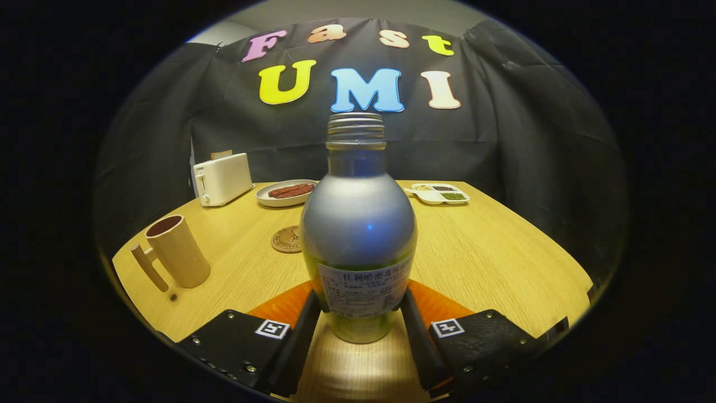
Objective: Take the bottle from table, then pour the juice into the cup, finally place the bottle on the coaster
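A silver-grey bottle [358, 224] with a green lower part and a white label stands upright between my fingers, its threaded neck uncapped. My gripper [361, 305] is shut on it, one finger pressed on each side of the lower body. I cannot tell whether its base rests on the wooden table [492, 257] or hangs just above it. A tan cup [174, 252] with a long handle stands to the left, beyond the fingers. A round brown coaster [286, 239] lies on the table behind the bottle, its right edge hidden by it.
At the back of the table stand a white toaster [222, 179], a plate [268, 197] with dark red strips, and a white compartment tray [440, 193] with food. The booth's black cloth wall rises right behind the table.
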`<action>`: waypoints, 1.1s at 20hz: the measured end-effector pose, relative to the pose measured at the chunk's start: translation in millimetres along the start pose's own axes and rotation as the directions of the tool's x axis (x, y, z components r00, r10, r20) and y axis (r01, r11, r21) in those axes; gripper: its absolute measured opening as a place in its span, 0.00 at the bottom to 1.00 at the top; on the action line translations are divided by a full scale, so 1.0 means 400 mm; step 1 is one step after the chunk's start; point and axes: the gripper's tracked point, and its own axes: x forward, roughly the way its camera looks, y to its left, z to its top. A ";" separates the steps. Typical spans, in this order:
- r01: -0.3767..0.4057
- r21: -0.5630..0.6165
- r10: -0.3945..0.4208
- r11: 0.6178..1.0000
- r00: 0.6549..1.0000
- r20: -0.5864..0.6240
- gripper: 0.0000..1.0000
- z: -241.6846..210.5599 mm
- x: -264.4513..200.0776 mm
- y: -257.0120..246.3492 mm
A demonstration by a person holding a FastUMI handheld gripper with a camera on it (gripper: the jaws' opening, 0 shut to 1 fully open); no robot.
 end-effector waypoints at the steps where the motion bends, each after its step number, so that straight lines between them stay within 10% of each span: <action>1: -0.002 -0.015 0.002 1.000 1.000 -0.012 0.75 0.002 0.000 0.004; 22: -0.053 -0.452 0.039 0.890 0.998 -0.041 0.70 0.148 -0.017 0.140</action>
